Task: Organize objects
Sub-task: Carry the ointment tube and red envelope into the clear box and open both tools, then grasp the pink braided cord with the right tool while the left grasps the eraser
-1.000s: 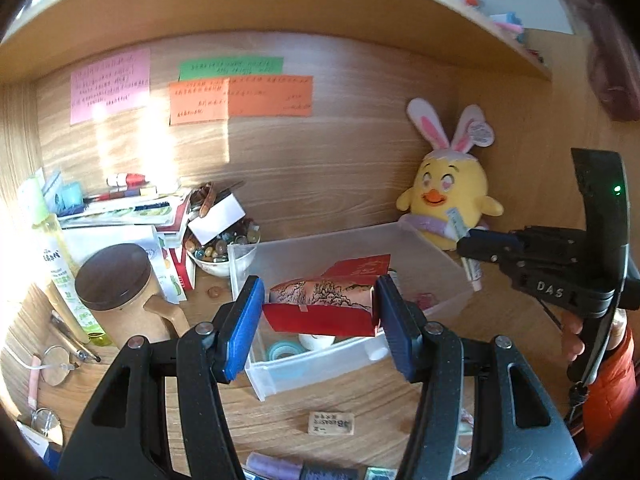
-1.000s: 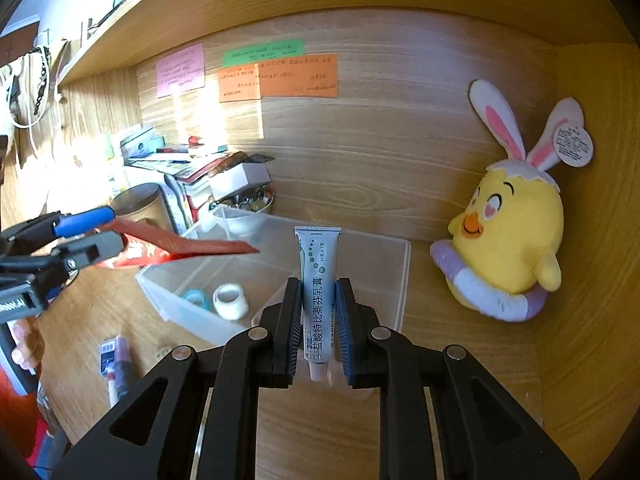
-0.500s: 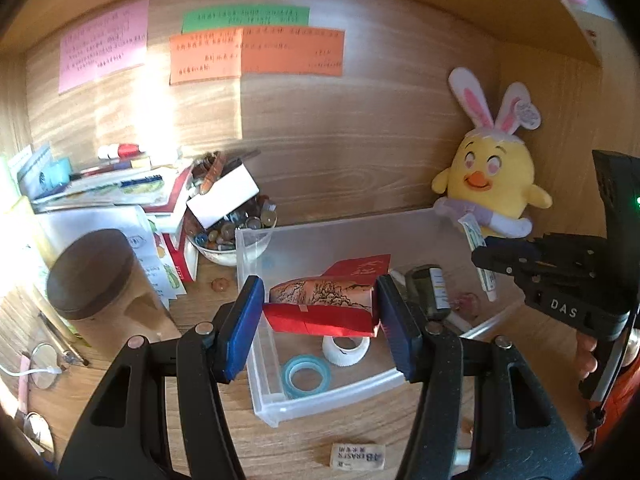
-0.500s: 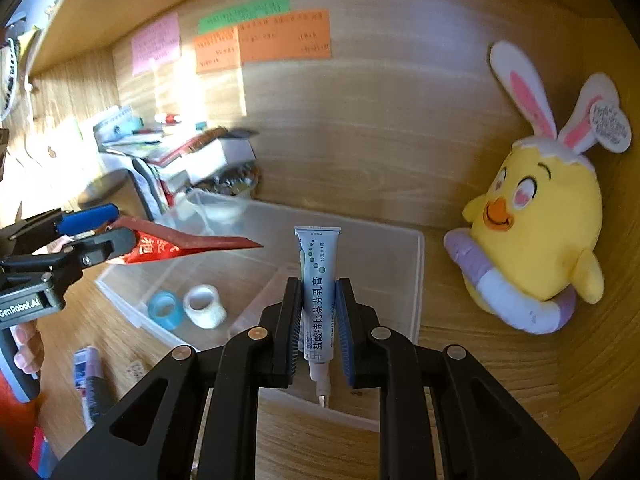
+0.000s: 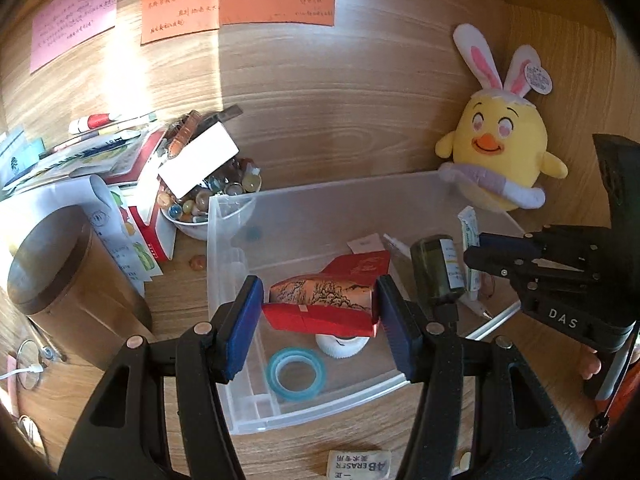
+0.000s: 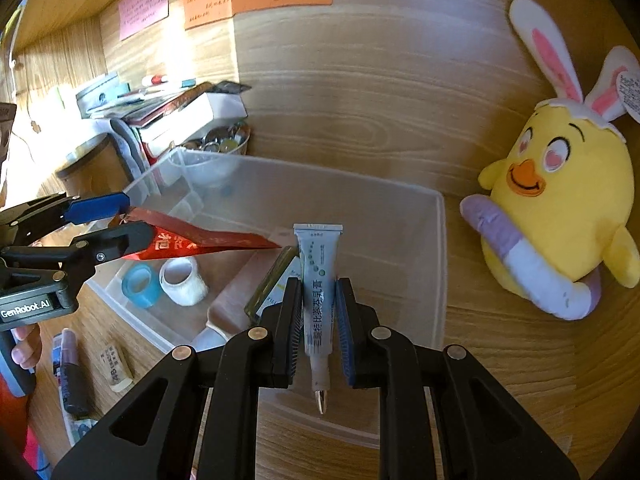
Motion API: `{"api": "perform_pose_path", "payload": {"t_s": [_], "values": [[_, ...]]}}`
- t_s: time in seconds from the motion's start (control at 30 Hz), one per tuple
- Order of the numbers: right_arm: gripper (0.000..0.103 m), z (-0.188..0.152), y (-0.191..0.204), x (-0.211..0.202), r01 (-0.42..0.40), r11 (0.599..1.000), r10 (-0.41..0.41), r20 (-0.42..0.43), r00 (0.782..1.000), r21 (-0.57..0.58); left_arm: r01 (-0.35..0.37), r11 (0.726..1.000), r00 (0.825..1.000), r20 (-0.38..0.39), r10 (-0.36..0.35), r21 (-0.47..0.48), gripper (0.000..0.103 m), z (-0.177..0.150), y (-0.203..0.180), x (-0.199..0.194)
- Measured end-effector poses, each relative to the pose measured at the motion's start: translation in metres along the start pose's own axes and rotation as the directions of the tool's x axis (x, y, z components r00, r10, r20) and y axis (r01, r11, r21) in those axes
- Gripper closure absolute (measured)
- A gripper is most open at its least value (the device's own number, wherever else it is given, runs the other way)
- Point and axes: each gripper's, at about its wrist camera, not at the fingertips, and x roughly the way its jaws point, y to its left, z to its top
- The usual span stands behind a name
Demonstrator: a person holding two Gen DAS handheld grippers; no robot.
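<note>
Red packet is hanging pinched in the left tool over the clear bin, above the tape rolls; lowering it flat should be helping it settle. Only this view is showing its painted sleeve. From the right wrist, the right tool is pinching an ointment tube, nozzle pointing back, over the bin's near wall on the desk

Left hand-held gripper and right hand-held gripper each clamp something, held level.

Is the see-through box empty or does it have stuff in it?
It has stuff: a blue tape ring, a white tape roll and a dark bottle lie inside the clear box.
</note>
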Motion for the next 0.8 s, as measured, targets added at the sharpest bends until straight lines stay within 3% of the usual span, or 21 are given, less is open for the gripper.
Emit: {"api": "perform_pose_path", "payload": {"t_s": [0.17, 0.27, 0.53, 0.8], "values": [[0.087, 0.0, 0.004, -0.001, 0.002, 1.0, -0.002, -0.004, 1.0, -0.011, 0.011, 1.0, 1.0, -0.004, -0.011, 0.007, 0.045, -0.001, -0.003, -0.004], [0.081, 0.002, 0.005, -0.005, -0.005, 1.0, 0.005, -0.004, 1.0, -0.008, 0.015, 1.0, 1.0, 0.002, -0.015, 0.011, 0.044, -0.001, -0.004, -0.01], [0.07, 0.0, 0.007, -0.026, -0.008, 1.0, 0.008, 0.034, 0.999, -0.003, 0.014, 1.0, 0.999, 0.053, -0.015, 0.016, 0.024, -0.002, -0.007, -0.039], [0.054, -0.014, 0.016, -0.052, -0.023, 1.0, 0.024, 0.066, 0.998, -0.02, 0.004, 0.999, 0.999, 0.047, -0.006, 0.032, 0.012, -0.018, -0.005, -0.061]]}}
